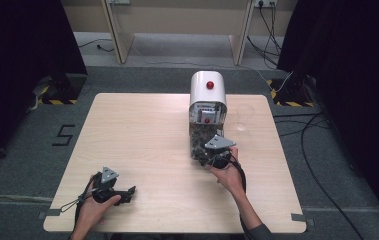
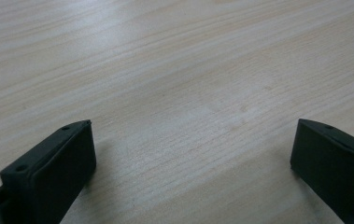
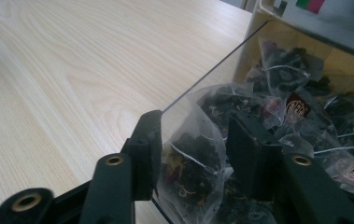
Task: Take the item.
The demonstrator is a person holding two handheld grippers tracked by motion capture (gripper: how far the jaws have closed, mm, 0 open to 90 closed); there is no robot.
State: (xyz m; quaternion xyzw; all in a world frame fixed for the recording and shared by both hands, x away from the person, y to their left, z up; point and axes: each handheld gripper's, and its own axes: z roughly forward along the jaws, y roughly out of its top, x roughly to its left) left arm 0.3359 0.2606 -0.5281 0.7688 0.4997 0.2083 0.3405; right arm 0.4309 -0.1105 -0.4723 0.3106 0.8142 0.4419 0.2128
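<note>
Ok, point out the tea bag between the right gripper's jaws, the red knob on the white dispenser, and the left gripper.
tea bag (image 3: 191, 154), right gripper view, on its clear pouch face.
red knob (image 1: 210, 84), high view, on its round top.
left gripper (image 2: 191, 154), left gripper view, midway between its open jaw tips.

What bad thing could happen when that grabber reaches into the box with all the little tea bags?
The right gripper has its jaws around one mesh tea bag, which looks thin; a hard squeeze might tear it and spill the leaves. One jaw sits right at the clear wall of the box, so it could catch that edge and drag or tip the white dispenser. The bags lie piled together with strings, so pulling one might haul out a neighbour too.
</note>
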